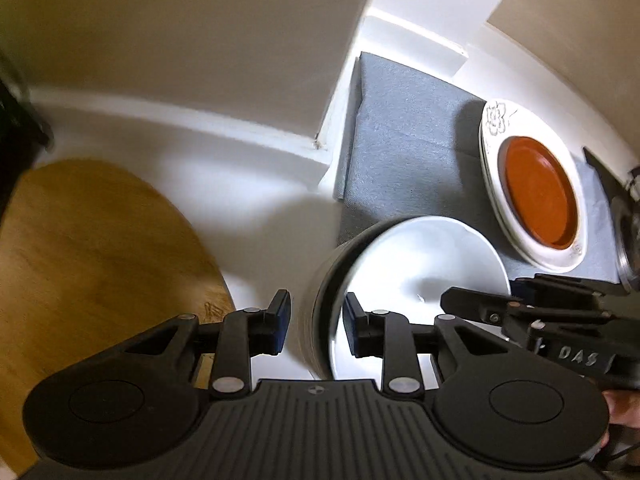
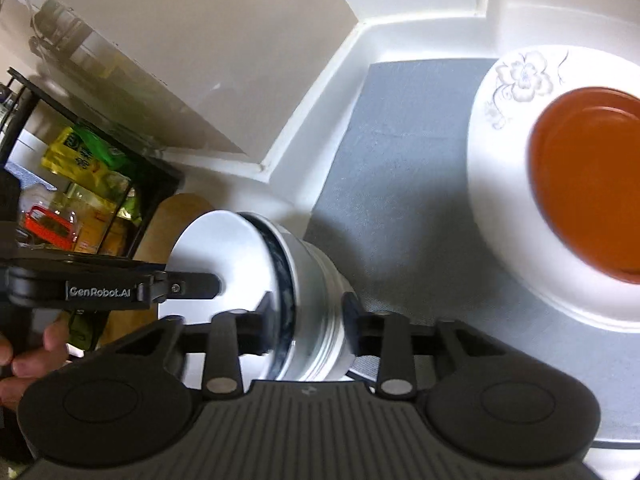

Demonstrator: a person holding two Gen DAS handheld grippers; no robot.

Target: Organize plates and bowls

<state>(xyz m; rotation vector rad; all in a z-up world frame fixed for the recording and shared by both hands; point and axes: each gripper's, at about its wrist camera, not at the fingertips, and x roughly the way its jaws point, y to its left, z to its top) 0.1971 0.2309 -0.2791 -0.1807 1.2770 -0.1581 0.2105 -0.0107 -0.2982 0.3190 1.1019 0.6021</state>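
Note:
A white bowl with a dark band under its rim is held in the air between both grippers. My left gripper straddles its near rim, one finger outside and one inside. My right gripper straddles the opposite rim of the bowl. Whether either pair of jaws presses the rim is unclear. On the grey mat a white flowered plate carries an orange dish. In the right wrist view the plate and the orange dish lie to the right.
A round wooden board lies on the white counter at the left. White walls and a corner post stand behind. A black rack with packets stands at the far left. A glass jar is at the mat's right edge.

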